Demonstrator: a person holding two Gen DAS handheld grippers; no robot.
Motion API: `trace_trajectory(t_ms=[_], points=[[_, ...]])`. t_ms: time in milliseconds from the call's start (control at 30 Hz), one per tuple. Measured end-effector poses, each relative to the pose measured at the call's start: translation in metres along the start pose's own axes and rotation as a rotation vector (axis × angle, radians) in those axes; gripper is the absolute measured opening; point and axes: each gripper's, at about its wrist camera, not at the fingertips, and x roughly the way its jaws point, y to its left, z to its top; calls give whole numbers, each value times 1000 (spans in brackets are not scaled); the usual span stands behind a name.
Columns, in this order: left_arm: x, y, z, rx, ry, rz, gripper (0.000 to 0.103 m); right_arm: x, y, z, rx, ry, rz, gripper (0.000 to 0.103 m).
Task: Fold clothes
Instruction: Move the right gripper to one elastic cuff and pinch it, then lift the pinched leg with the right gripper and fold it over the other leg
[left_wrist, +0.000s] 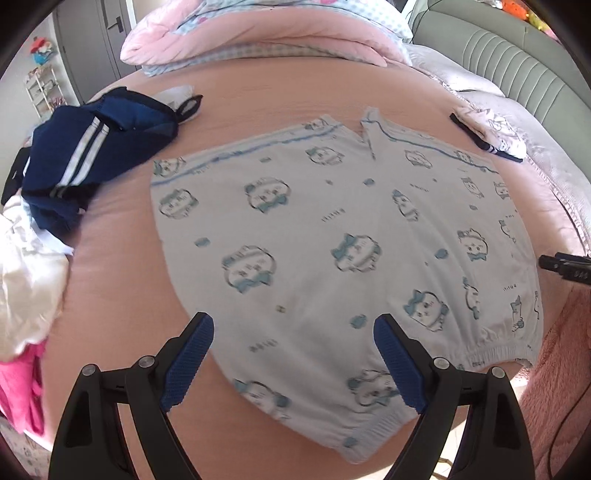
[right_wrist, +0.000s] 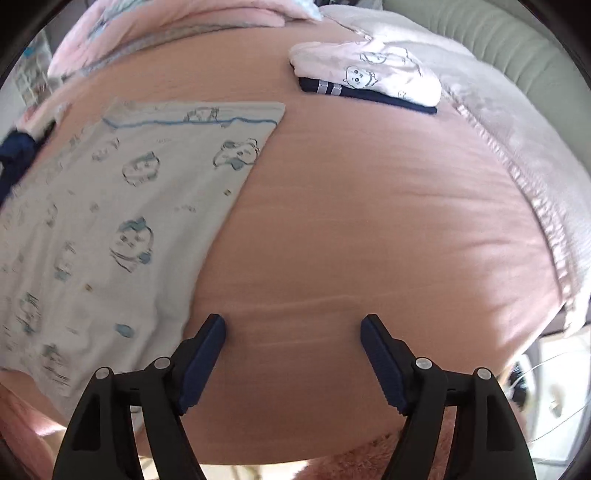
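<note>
Left claw (left_wrist: 293, 325) hangs wide open over the near hem of the printed shorts (left_wrist: 332, 229), gripping nothing; the shorts lie flat on the pink bed (left_wrist: 258, 110), spreading away ahead of its fingers. Right claw (right_wrist: 293, 326) gapes too, empty, over bare sheet, with the shorts' edge just off its left finger. Folded clothes (right_wrist: 369, 79) sit far ahead, to its right.

Both claws, left claw (left_wrist: 293, 325) & right claw (right_wrist: 293, 326): black arms w/ silver rivets, ribbed blue pads.
</note>
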Motion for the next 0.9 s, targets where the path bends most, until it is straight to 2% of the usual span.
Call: trace_trajectory(t_ms=[33,133,267,333,433,467,500,667,700,733,767,800,900], points=[[-1,5,2,1,-15,-3,89,-1,-1,-1,39,4,77,75],[-3,22,4,-42,-68,-50,89,7,3,-4,119,34,222,75],[2,43,-13,-185,-97,-180,89,12,17,-8,78,29,169,75],[6,49,-22,-237,-90,-222,89,5,24,-15,74,54,231,72],[7,42,-22,-194,-81,-187,89,1,37,-35,87,116,334,63],[7,39,-20,-176,-91,-189,89,3,41,-40,90,139,350,55],[6,37,-18,-165,-99,-195,89,6,46,-45,89,153,357,51],[6,37,-19,-175,-97,-205,89,13,68,-54,67,96,283,50],[5,37,-21,-174,-97,-200,89,13,69,-54,84,93,301,46],[4,38,-23,-172,-98,-194,89,13,70,-54,107,97,336,36],[3,39,-24,-171,-99,-187,89,13,72,-54,130,100,371,8],[2,41,-26,-171,-100,-177,89,14,70,-55,156,104,403,4],[1,46,-30,-187,-98,-162,89,26,62,-53,219,156,427,4]])
